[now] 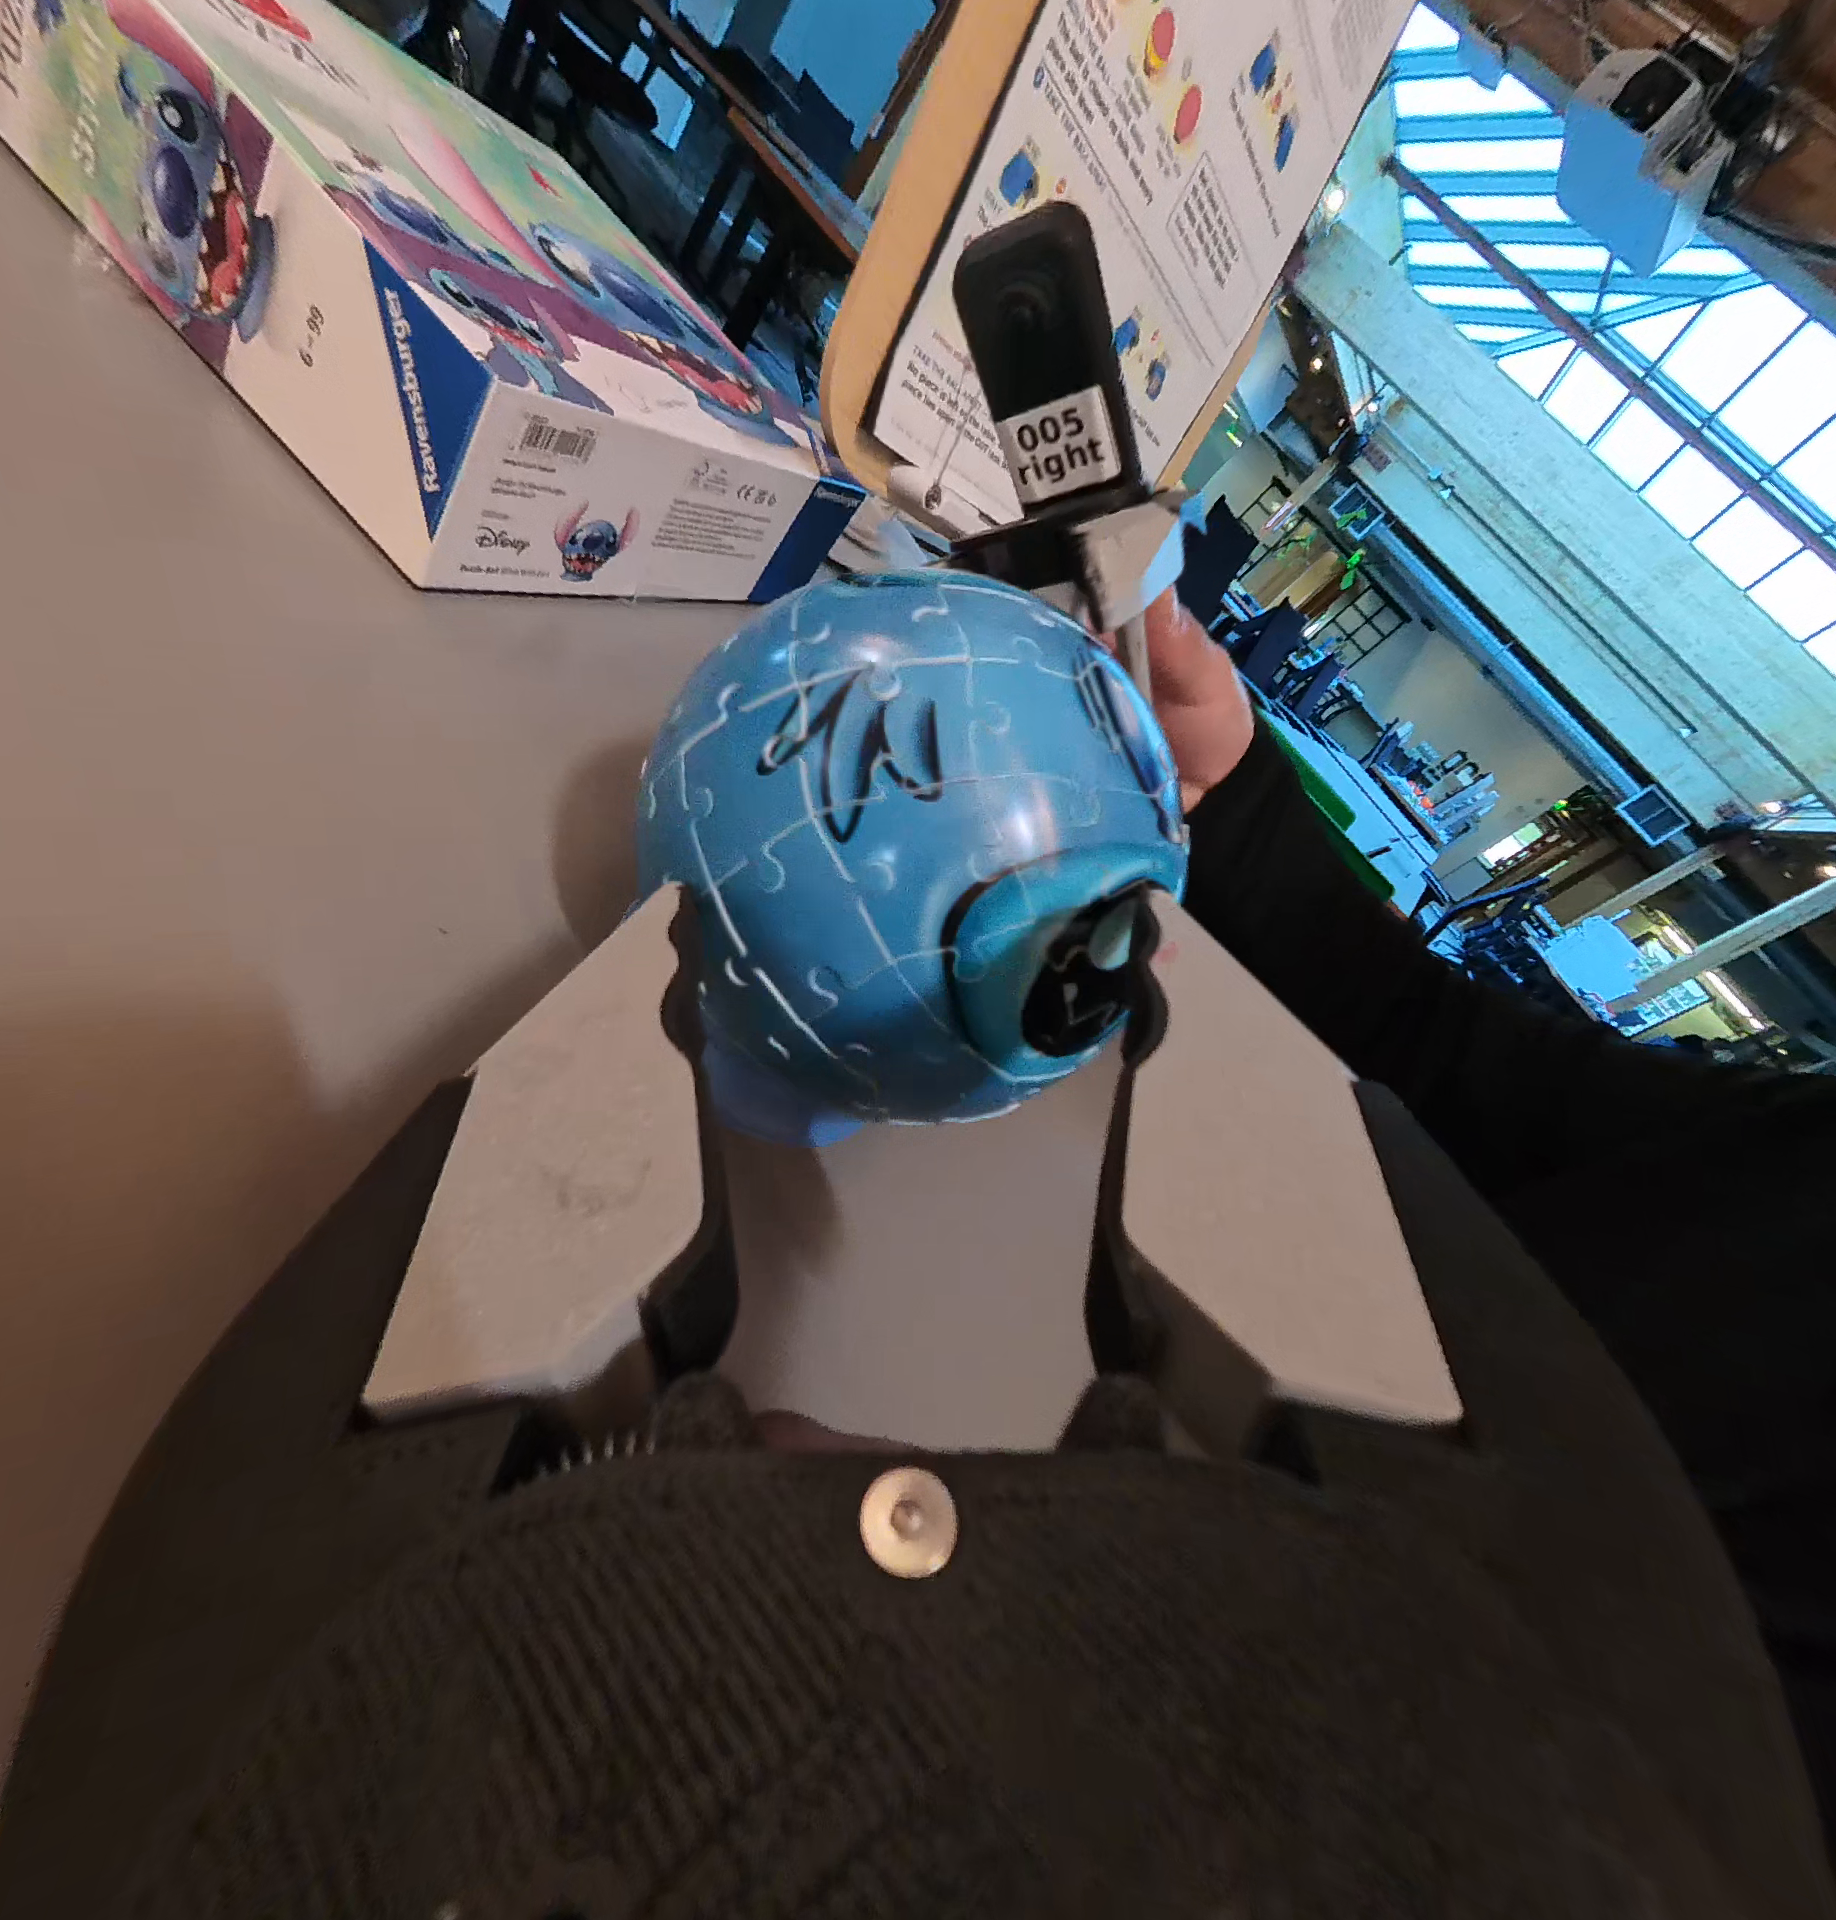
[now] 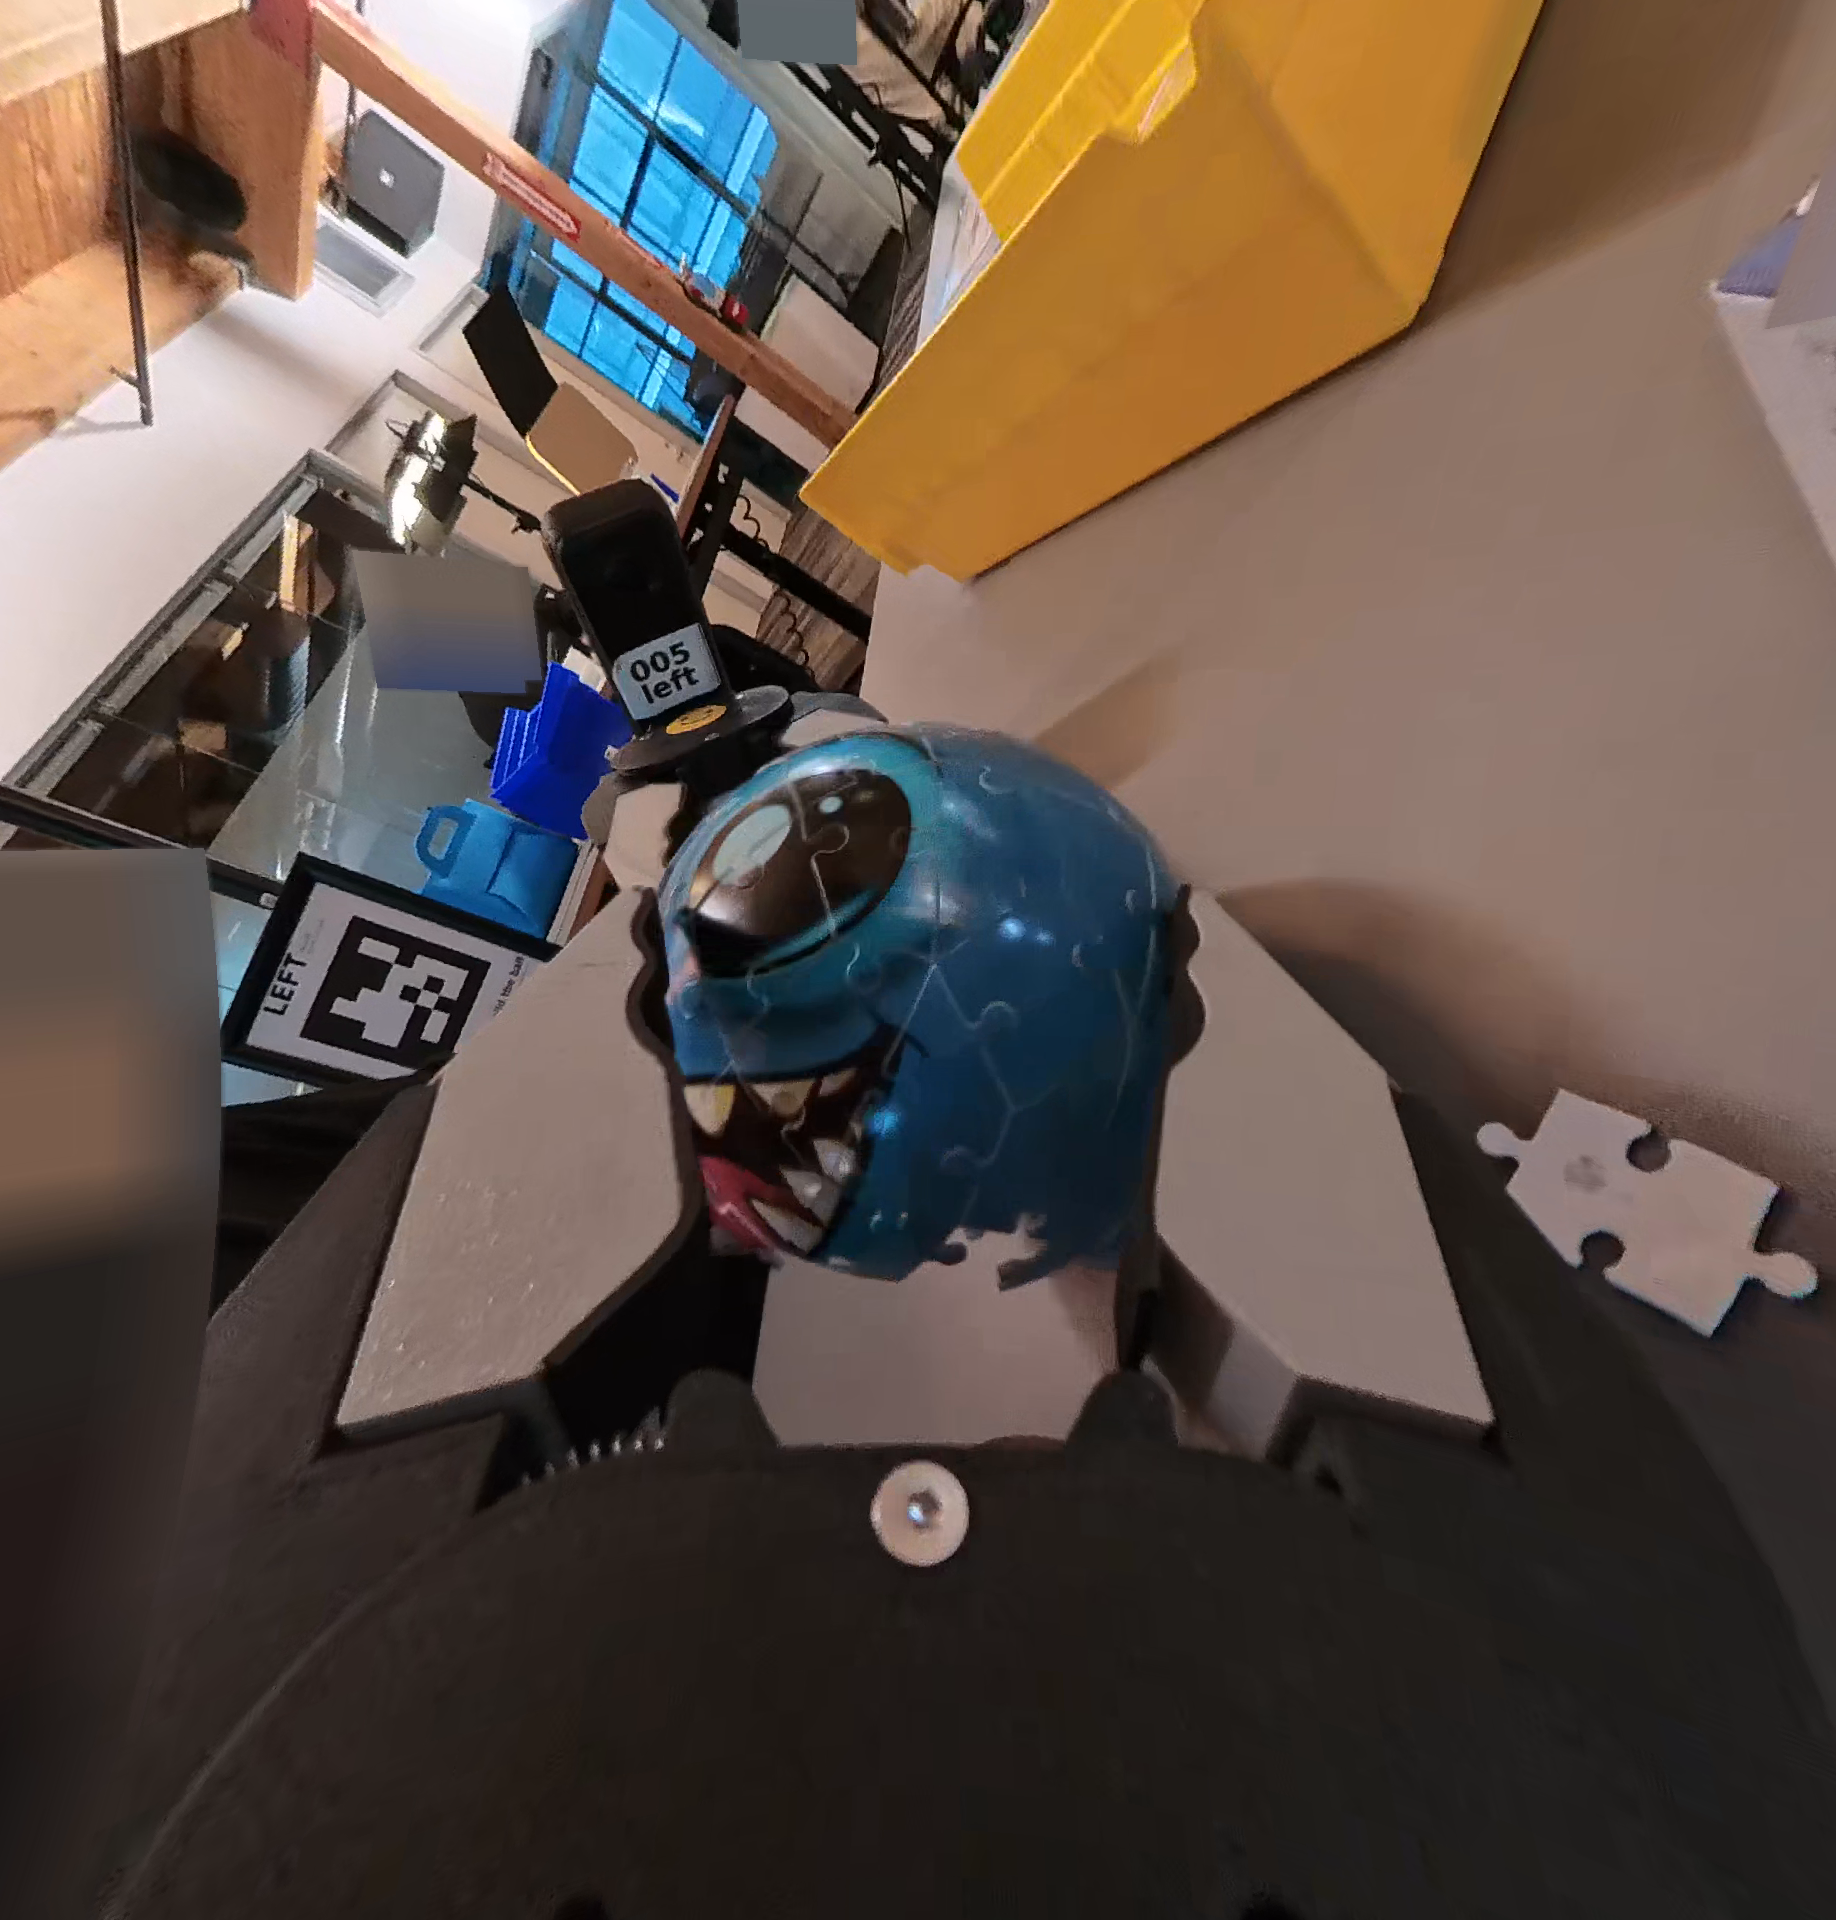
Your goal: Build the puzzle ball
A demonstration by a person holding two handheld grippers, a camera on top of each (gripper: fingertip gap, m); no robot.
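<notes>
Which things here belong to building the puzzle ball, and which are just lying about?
Job:
puzzle ball
loose puzzle piece
left gripper
right gripper

Lying about:
puzzle box
yellow bin
instruction sheet

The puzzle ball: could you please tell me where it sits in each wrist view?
Left wrist view: puzzle ball centre, between the left tongs.
Right wrist view: centre, ball between the right tongs, mouth showing.
Shared landmark: the ball's dark eye.

A pale table (image 2: 1413,675) carries a yellow bin (image 2: 1153,291), a loose puzzle piece (image 2: 1641,1205) and a puzzle box (image 1: 374,343).
</notes>
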